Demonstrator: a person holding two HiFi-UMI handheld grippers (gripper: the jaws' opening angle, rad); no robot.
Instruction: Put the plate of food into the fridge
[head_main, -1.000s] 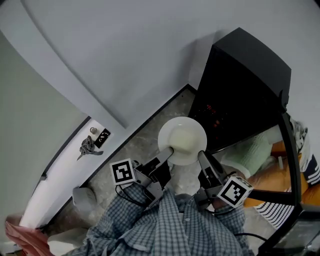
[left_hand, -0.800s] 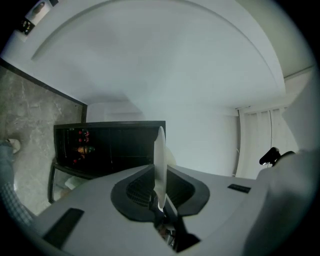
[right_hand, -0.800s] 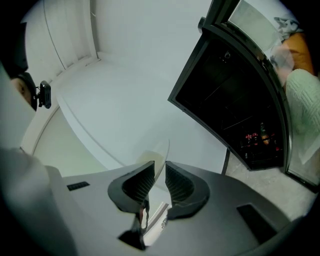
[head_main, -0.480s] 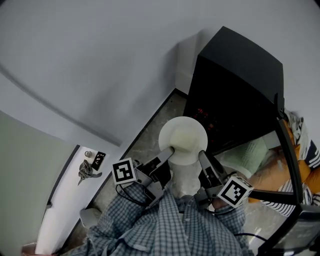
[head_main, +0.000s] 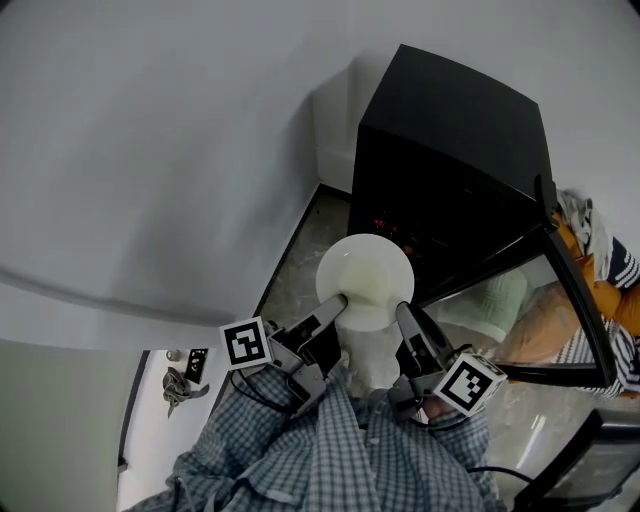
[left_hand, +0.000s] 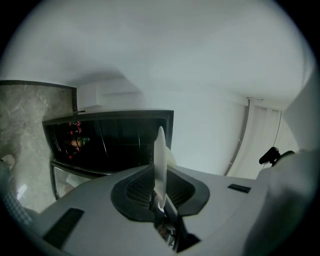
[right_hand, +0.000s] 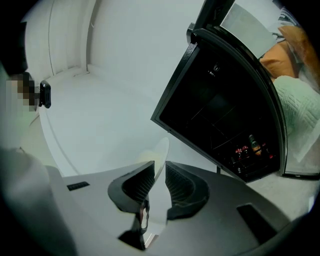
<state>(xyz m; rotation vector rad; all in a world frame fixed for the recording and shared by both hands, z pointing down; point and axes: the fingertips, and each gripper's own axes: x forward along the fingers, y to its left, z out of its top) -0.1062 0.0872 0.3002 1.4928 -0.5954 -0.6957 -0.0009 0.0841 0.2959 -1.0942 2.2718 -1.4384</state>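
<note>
As I face the black fridge (head_main: 450, 130) filling the upper right of the frame, its glass door (head_main: 583, 300) stands open toward the right edge. The white plate (head_main: 365, 272) sits level at centre frame, just before the fridge, above the stone floor (head_main: 300, 270). My left tool (head_main: 338, 303) pinches the plate's near-left rim, and my right tool (head_main: 402, 312) is clamped on its near-right rim.
</note>
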